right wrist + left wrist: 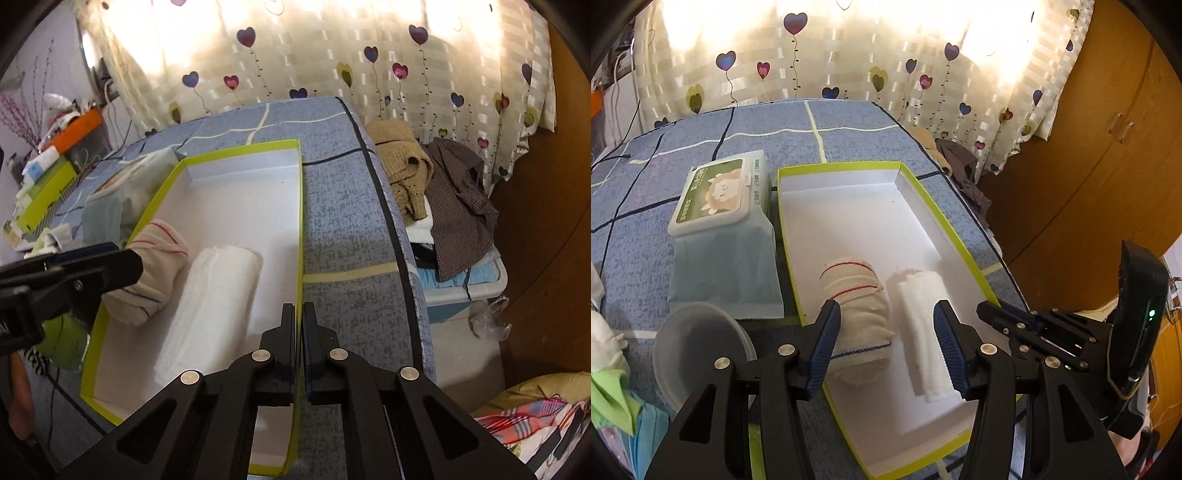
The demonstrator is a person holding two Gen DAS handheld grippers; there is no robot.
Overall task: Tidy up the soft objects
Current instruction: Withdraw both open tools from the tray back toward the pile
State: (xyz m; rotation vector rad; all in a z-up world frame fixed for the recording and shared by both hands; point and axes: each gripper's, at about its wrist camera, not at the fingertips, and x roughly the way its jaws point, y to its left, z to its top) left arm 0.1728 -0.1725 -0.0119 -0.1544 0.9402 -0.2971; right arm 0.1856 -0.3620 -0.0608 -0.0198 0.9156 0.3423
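Left gripper (886, 339) spread wide, empty, poised above cream roll (855, 317) and white roll (925, 332), both lying side by side inside green-rimmed box (846, 167). Right gripper (299, 314) pinched onto box's right wall, steadying. Two stowed; green cloth (609, 391) and wipes pack (720, 192) outside, probably next.

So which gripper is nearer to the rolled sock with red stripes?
Left. The left gripper is open right over the striped sock in the box. The right gripper is shut on the box's right wall, beyond the white roll.
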